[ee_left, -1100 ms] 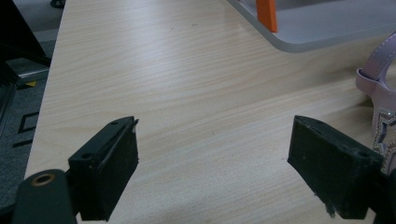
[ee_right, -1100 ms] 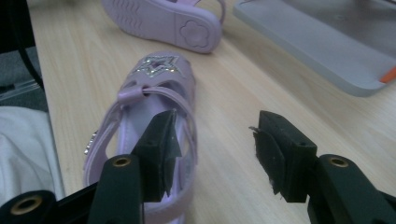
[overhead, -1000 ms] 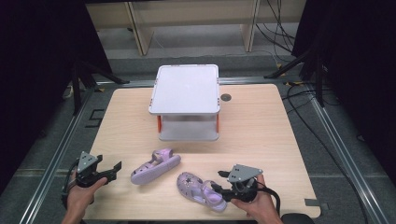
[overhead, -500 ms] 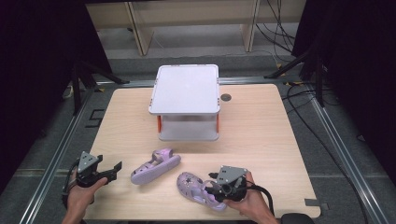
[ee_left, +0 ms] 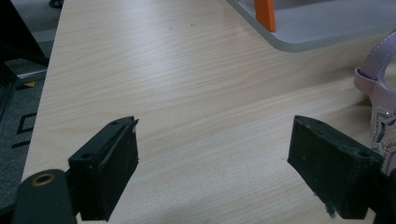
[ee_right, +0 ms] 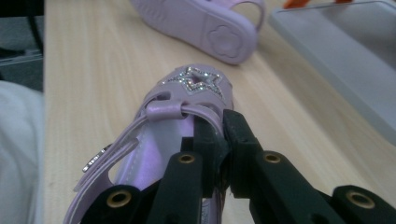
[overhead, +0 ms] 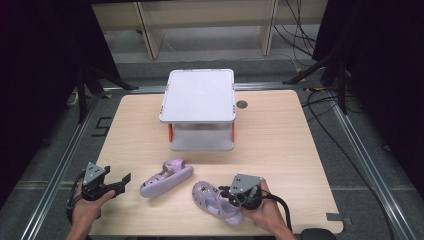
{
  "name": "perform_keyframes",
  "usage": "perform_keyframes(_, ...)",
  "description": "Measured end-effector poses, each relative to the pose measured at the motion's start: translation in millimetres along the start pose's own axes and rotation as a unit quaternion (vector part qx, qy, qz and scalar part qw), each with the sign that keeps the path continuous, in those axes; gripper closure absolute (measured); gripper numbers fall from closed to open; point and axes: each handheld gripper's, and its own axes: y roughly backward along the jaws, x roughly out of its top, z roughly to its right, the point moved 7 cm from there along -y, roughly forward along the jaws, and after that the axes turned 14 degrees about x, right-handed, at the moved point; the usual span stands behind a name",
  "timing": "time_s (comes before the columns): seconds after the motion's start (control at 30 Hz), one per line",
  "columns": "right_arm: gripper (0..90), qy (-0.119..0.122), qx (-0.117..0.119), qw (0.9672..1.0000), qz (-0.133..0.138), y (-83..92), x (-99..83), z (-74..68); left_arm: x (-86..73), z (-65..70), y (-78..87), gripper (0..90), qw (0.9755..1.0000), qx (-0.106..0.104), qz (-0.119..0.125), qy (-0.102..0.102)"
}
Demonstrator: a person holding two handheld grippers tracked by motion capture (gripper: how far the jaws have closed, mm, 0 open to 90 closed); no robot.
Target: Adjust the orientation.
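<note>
In the high view a light wooden table (overhead: 280,145) fills the middle of the frame, with a white two-tier shelf rack (overhead: 200,95) on orange posts standing at its upper centre. Two lilac children's sandals lie in the lower half. The left sandal (overhead: 166,178) lies tipped on its side, sole toward the lower right, well apart from the rack. The right sandal (overhead: 216,201) sits just beside it at lower centre, a glittery star on its toe.

The right gripper (overhead: 231,196), held in a hand at lower right of the frame, has its jaws pressed together on the right sandal; in the right gripper view they seem to pinch a strap or the side wall near the ankle, though the exact part is hard to make out.

The left gripper (overhead: 122,183), at lower left, holds its jaws spread wide over bare tabletop, the left sandal near its right jaw.
</note>
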Motion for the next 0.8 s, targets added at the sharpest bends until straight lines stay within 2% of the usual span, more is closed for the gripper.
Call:
perform_keyframes(0.13, 85.1, -0.02, -0.036, 0.9991, 0.007, 9.9, -2.6, 11.5, -0.3, 0.0, -0.2, 15.3, 1.0, 0.0, -0.001, 0.001)
perform_keyframes(0.23, 85.1, -0.044, -0.065, 0.9968, 0.013, 15.1, -5.5, 22.1, -0.4, 1.3, -0.9, 15.3, 1.0, -0.004, 0.0, 0.0)
perform_keyframes(0.33, 84.5, -0.066, -0.082, 0.9944, 0.012, 15.3, -6.7, 29.6, 0.2, 1.0, -0.5, 15.3, 1.0, -0.003, 0.001, 0.002)
perform_keyframes(0.43, 84.0, -0.067, -0.09, 0.9936, 0.014, 15.2, -5.4, 32.7, 0.0, -0.3, 0.2, 15.3, 1.0, 0.001, 0.0, 0.004)
perform_keyframes(0.63, 80.4, -0.096, -0.075, 0.9922, 0.028, 11.6, -3.4, 21.9, 0.1, 0.0, 0.2, 15.3, 1.0, 0.0, 0.0, 0.001)
perform_keyframes(0.7, 79.9, -0.098, -0.073, 0.9919, 0.031, 10.8, -2.4, 20.7, 0.0, -0.1, 0.1, 15.3, 1.0, 0.0, -0.001, 0.002)
perform_keyframes(0.77, 77.6, -0.12, -0.062, 0.9901, 0.039, 7.8, -1.4, 16.4, 0.2, -0.2, -0.2, 15.3, 1.0, 0.0, 0.003, 0.005)
perform_keyframes(0.8, 77.6, -0.12, -0.062, 0.9901, 0.039, 7.8, -1.4, 16.4, 0.2, -0.2, -0.2, 15.3, 1.0, 0.0, 0.003, 0.005)
